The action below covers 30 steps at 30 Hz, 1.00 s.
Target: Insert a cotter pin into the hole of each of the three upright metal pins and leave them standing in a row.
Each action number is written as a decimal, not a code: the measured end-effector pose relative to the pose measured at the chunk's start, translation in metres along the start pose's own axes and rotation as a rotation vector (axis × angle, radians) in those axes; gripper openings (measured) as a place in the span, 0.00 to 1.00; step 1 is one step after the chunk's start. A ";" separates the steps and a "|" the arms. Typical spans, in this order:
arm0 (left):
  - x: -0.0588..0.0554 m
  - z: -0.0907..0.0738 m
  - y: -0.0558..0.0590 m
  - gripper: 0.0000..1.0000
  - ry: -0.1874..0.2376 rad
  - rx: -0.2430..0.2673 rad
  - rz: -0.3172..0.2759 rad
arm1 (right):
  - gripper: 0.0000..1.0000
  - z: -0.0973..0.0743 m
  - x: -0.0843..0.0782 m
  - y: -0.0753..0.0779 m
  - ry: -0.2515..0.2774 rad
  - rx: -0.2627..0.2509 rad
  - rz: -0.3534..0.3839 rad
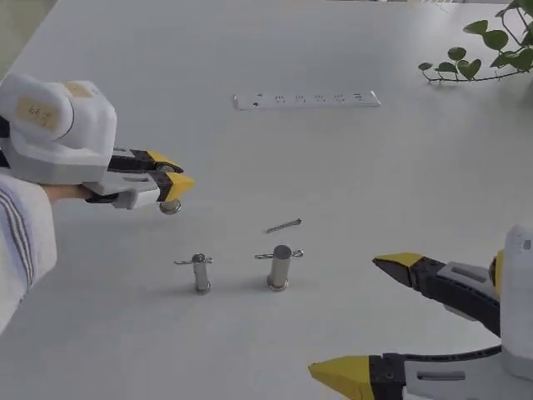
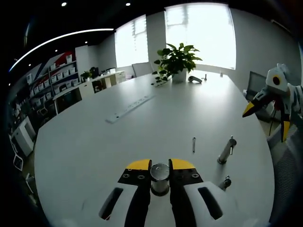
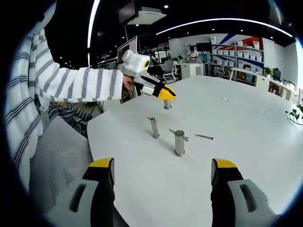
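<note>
The wide pin (image 1: 280, 267) stands upright on the white table (image 1: 391, 175), close in front of you, and a cotter pin (image 1: 291, 253) runs crosswise through its upper part. Just left of the wide pin stands the slim pin (image 1: 201, 273), also upright, with a second cotter pin (image 1: 188, 262) through its top. The two stand side by side, apart from each other. A loose cotter pin (image 1: 284, 226) lies flat on the table just beyond the wide pin, touching neither pin.

Further left of the wide pin and a little beyond it, your left gripper (image 1: 176, 177) has its yellow-tipped fingers closed tightly on the third pin (image 1: 170, 206). That pin hangs upright below the tips, with its foot down at the tabletop; whether it actually touches the table is hard to tell. Your striped sleeve (image 1: 21, 229) shows behind that gripper.

To the right of the wide pin and nearer to you, your right gripper (image 1: 366, 318) hovers with its fingers spread wide apart and nothing between them. It points back toward the wide pin.

Well beyond the wide pin, a white power strip (image 1: 306, 100) lies flat on the table. A leafy plant (image 1: 500, 46) sits far off to the right of that.
</note>
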<state>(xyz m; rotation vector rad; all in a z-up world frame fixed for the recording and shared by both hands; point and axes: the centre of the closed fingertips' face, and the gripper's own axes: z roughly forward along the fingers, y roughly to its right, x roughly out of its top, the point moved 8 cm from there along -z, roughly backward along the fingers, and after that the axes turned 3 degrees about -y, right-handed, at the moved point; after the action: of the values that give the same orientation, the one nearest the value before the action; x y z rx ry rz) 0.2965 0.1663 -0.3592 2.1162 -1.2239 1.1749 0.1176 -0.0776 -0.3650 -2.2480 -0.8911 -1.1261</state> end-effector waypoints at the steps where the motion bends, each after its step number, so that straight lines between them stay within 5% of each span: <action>1: 0.002 -0.005 0.003 0.10 0.005 -0.005 0.005 | 0.82 0.000 0.000 -0.001 0.003 0.003 -0.003; 11: 0.003 -0.056 0.039 0.10 0.079 -0.035 -0.006 | 0.82 0.003 0.006 -0.002 0.013 0.025 -0.027; 14: 0.001 -0.068 0.050 0.10 0.062 -0.015 0.091 | 0.83 0.003 0.005 -0.004 0.012 0.028 -0.029; 16: -0.003 -0.075 0.058 0.10 0.063 -0.029 0.056 | 0.83 0.003 0.005 -0.004 0.010 0.029 -0.028; 23: -0.022 -0.081 0.084 0.10 0.038 -0.078 0.043 | 0.84 0.000 0.001 -0.006 0.002 0.033 -0.027; 30: -0.033 -0.071 0.106 0.10 0.021 -0.143 0.060 | 0.83 0.000 -0.002 -0.008 -0.005 0.037 -0.024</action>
<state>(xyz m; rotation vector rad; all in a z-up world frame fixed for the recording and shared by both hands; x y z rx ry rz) 0.1650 0.1764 -0.3523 1.9704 -1.3294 1.0975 0.1105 -0.0730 -0.3654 -2.2166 -0.9354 -1.1066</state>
